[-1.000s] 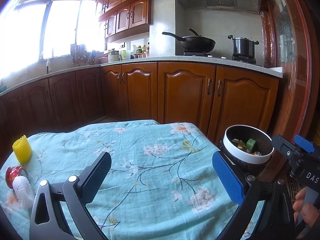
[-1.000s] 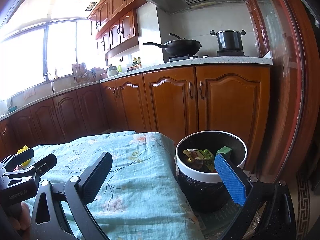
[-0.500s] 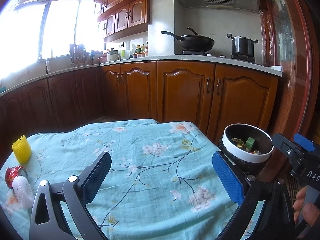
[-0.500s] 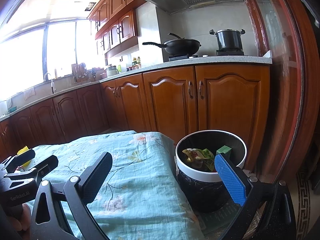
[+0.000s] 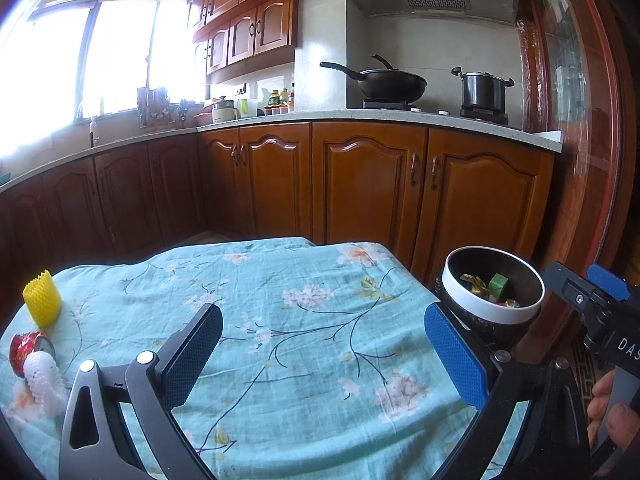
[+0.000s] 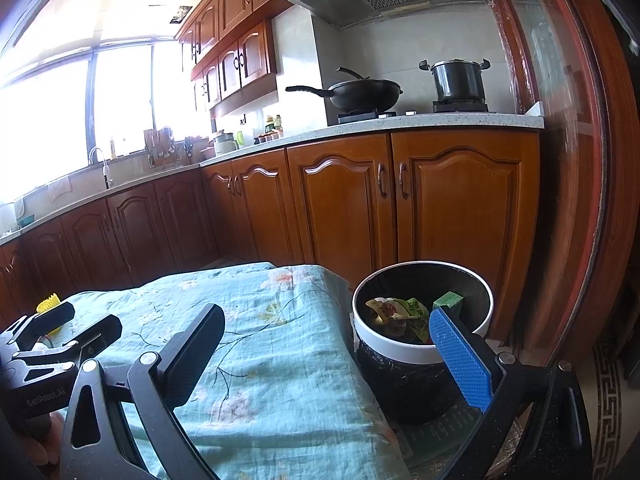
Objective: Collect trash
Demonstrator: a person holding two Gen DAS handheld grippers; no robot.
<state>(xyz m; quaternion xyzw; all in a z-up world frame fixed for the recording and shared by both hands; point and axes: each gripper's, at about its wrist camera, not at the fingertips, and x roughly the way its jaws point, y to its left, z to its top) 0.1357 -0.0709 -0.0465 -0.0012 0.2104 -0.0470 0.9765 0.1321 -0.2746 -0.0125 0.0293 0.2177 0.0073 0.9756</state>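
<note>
Here both claws hang wide and empty above the bench, which is draped in a teal floral cloth. The left claw sits over the bare middle of the cloth, its pads far apart and nothing between them; the right claw is likewise spread, straddling the bench's right edge and the bin.

That bin, white-rimmed with a dark liner, stands on the floor just beside the bench's right end, low enough that trash can be dropped straight in. It already holds a crumpled wrapper and a green box.

What remains to collect lies at the far left of the cloth: a yellow foam net sleeve standing upright, a crushed red can near it, and a white foam net touching the can. All three are well apart from the bin, so the left claw looks the natural one to fetch them.

The foam nets should squash easily, so a shallow pinch might slip off
</note>
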